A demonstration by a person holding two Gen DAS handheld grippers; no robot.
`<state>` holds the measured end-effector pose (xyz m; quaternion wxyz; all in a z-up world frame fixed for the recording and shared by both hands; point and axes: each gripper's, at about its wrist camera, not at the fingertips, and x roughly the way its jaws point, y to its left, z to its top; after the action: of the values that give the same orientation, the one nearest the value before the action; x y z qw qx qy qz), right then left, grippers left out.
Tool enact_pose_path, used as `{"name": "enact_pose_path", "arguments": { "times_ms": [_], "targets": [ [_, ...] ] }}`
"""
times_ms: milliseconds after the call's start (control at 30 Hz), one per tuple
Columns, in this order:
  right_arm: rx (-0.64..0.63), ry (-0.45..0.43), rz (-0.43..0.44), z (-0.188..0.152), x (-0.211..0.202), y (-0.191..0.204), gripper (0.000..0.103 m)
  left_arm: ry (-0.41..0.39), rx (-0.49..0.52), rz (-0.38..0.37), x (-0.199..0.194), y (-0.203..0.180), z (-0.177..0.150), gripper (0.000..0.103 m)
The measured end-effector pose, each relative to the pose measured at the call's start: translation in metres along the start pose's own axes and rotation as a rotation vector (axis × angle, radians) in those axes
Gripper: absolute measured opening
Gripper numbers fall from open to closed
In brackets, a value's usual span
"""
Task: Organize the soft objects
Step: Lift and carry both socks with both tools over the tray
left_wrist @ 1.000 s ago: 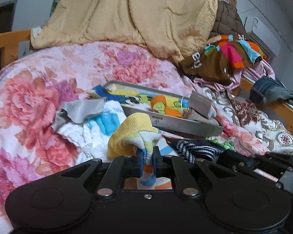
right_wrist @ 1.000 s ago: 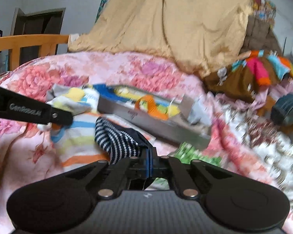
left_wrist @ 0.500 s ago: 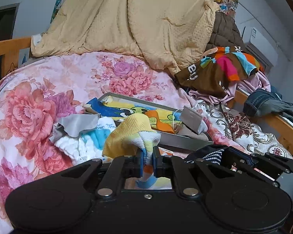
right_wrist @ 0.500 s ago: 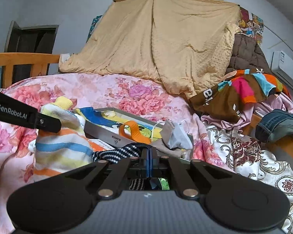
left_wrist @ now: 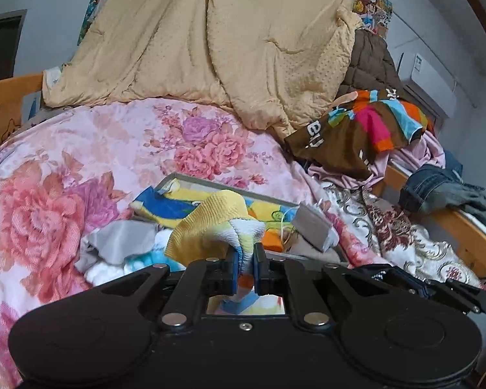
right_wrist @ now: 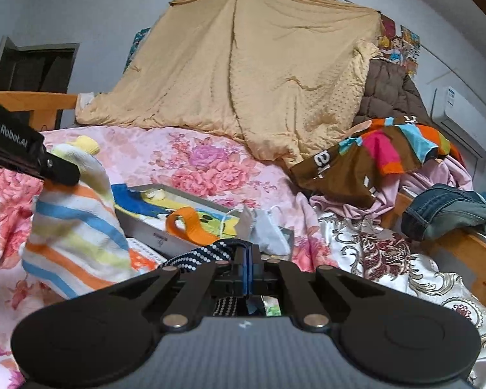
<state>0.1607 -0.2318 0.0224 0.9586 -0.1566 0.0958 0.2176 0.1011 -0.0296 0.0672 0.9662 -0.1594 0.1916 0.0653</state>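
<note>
My left gripper [left_wrist: 245,267] is shut on a striped towel [left_wrist: 215,227] with a yellow edge, held above the floral bed cover. In the right wrist view the same striped towel [right_wrist: 77,227] hangs below the left gripper's black body at the left. My right gripper [right_wrist: 247,270] is shut on a navy cloth with white dots [right_wrist: 197,256], which drapes over the left finger. Beyond both lies a grey tray [left_wrist: 230,186] holding a cartoon-print cloth [right_wrist: 145,202], an orange strap [right_wrist: 186,225] and a grey pouch [left_wrist: 312,228].
Grey and blue-white cloths [left_wrist: 123,246] lie left of the tray. A tan quilt [right_wrist: 259,81] hangs at the back. A brown multicoloured garment [right_wrist: 372,159], jeans [right_wrist: 444,207] and a wooden bed rail [right_wrist: 469,253] stand on the right.
Both grippers have risen from the bed, lifting the striped towel and the dotted navy cloth. The tray now sits lower and farther away in both views.
</note>
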Motion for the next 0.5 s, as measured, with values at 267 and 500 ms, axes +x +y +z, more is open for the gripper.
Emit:
{"name": "enact_pose_path", "arguments": {
  "times_ms": [267, 500],
  "targets": [
    [0.002, -0.071, 0.001, 0.027, 0.017, -0.011, 0.001, -0.055, -0.032, -0.031, 0.007, 0.003, 0.048, 0.008],
    [0.007, -0.133, 0.037, 0.055, 0.065, -0.018, 0.001, -0.032, 0.022, -0.036, 0.054, 0.002, 0.085, 0.008]
  ]
}}
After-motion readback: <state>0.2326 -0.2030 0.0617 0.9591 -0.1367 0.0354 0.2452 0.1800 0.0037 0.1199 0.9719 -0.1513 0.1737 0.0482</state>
